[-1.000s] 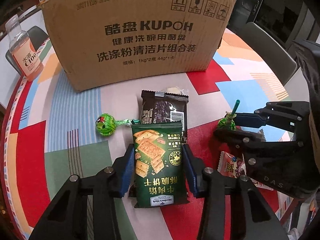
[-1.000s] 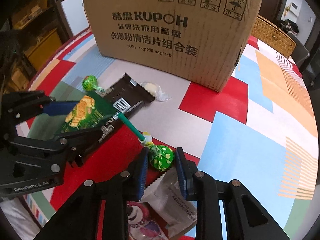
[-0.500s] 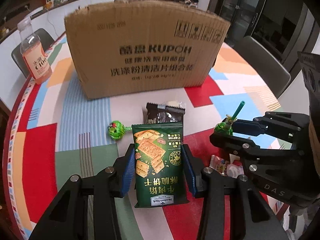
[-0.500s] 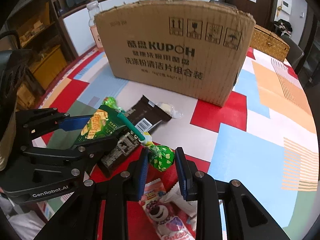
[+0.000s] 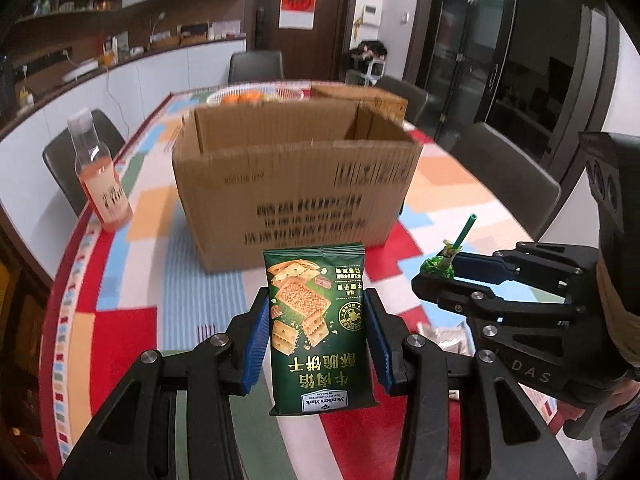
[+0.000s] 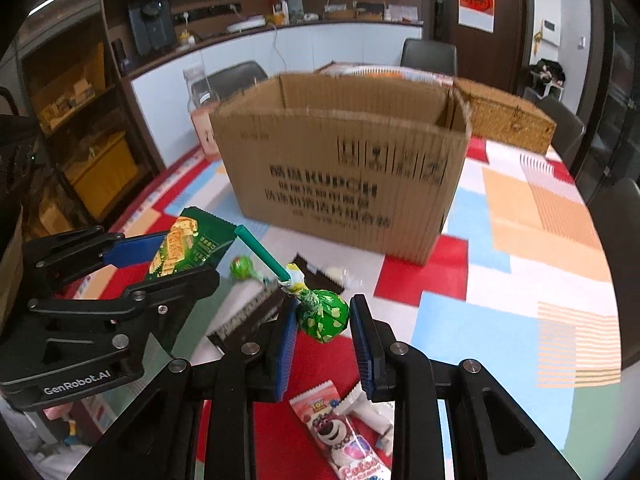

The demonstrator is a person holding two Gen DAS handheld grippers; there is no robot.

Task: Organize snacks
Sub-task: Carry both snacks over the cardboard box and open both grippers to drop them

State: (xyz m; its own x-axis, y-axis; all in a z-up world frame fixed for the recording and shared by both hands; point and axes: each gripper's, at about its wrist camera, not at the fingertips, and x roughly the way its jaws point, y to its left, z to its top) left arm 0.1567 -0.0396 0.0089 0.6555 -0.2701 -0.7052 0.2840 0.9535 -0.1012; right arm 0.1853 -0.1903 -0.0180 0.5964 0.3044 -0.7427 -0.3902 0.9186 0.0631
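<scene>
My left gripper (image 5: 316,336) is shut on a green cracker packet (image 5: 318,332) and holds it in the air in front of the open cardboard box (image 5: 296,192). My right gripper (image 6: 322,332) is shut on a green-wrapped lollipop (image 6: 322,314), its green stick pointing up and left. The box (image 6: 344,176) stands ahead of both grippers, its top open. In the right wrist view the left gripper (image 6: 160,256) with the packet (image 6: 188,244) is at the left. In the left wrist view the right gripper (image 5: 444,276) with the lollipop (image 5: 438,266) is at the right.
On the table lie a dark brown snack packet (image 6: 256,312), a second green lollipop (image 6: 242,268), a small pale wrapped sweet (image 6: 338,274) and a pink bear packet (image 6: 344,436). An orange drink bottle (image 5: 100,184) stands left of the box. A wicker basket (image 6: 508,120) and chairs surround the table.
Both grippers have risen from the table with their snacks. The box's open top has come into sight and the table items have dropped lower in view.
</scene>
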